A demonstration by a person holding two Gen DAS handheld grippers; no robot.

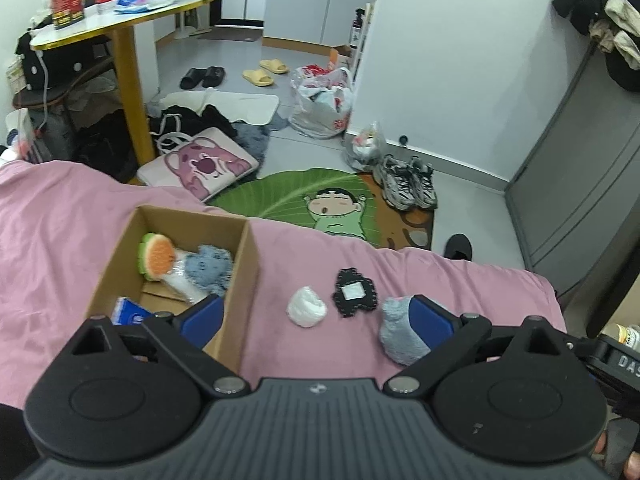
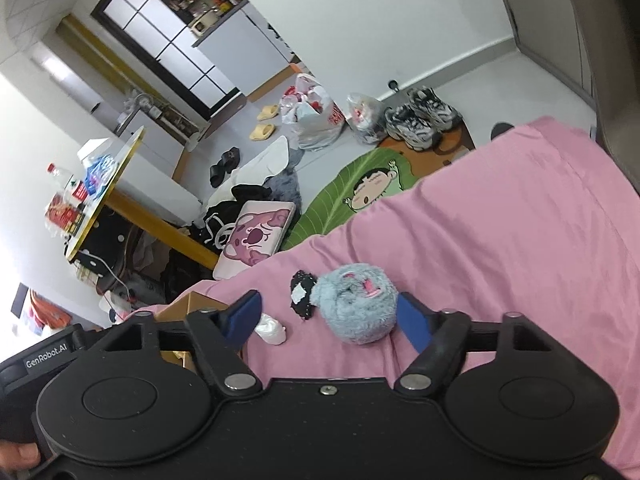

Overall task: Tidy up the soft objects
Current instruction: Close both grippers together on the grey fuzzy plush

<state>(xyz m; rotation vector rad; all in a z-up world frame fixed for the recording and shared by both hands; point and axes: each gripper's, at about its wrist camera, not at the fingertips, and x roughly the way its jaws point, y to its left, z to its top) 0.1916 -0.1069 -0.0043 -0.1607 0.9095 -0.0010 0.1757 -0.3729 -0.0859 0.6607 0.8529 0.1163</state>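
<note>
**Both grippers hanging wide open over the pink bed**

The right gripper [image 2: 326, 316] is sitting spread wide, holding nothing, with the fuzzy blue-grey plush [image 2: 358, 304] lying between its fingers, just beside the right one. The left gripper [image 1: 318, 314] is gaping too, empty, with the white wad [image 1: 306, 306] and black patch [image 1: 355, 292] lying between its fingers. The cardboard box [image 1: 248, 256] is holding an orange-and-green plush [image 1: 156, 256], a blue fluffy thing [image 1: 210, 270] and a blue packet [image 1: 130, 312].
</note>
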